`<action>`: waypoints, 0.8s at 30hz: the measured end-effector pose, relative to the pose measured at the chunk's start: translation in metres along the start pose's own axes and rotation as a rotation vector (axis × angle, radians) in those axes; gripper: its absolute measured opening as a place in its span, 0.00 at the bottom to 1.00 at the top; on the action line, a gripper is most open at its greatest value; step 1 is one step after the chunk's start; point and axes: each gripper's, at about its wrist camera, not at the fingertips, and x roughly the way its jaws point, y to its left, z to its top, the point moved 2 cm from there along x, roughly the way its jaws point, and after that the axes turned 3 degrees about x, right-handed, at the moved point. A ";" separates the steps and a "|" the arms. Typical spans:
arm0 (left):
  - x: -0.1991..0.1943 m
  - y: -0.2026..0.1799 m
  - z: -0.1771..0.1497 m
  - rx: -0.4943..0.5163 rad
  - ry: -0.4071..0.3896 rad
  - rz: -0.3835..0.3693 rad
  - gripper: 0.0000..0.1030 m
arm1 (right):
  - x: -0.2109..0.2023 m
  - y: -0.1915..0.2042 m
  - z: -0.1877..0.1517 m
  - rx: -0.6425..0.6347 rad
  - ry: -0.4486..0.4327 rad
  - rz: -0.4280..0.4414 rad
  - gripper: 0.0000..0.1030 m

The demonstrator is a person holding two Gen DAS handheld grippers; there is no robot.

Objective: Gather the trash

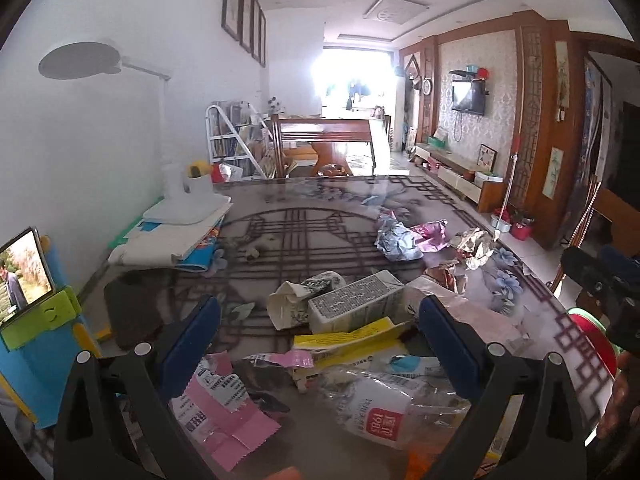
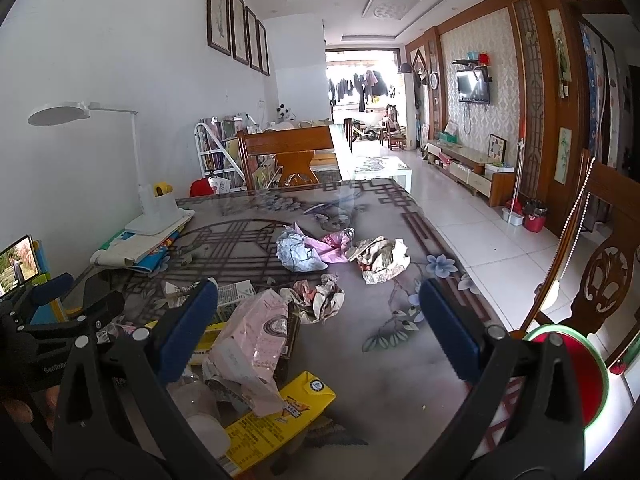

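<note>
Left gripper (image 1: 320, 344) and right gripper (image 2: 318, 334) both hung wide and empty over the littered table (image 2: 404, 364).

Bottle (image 1: 372, 412), cartons and wrappers lay at six o'clock, crumpled paper (image 2: 380, 258) at twelve; the red bin (image 2: 576, 376) sat at four o'clock, nothing seemingly collected yet.

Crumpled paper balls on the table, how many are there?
4: a bluish-white ball, a pink one touching it, a tan one to their right, and one nearer. More may hide under the pile.
</note>
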 end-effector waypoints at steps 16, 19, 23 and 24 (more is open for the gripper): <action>0.006 0.000 -0.005 -0.027 0.036 -0.036 0.92 | 0.003 -0.003 -0.002 -0.001 0.017 -0.006 0.97; 0.006 0.000 -0.005 -0.029 0.038 -0.038 0.92 | 0.003 -0.002 -0.002 0.001 0.018 -0.005 0.97; 0.005 0.000 -0.007 -0.035 0.040 -0.057 0.92 | 0.003 -0.004 -0.004 -0.002 0.022 -0.006 0.97; 0.002 0.000 -0.008 -0.046 0.025 -0.091 0.92 | 0.004 -0.003 -0.003 -0.001 0.022 -0.005 0.97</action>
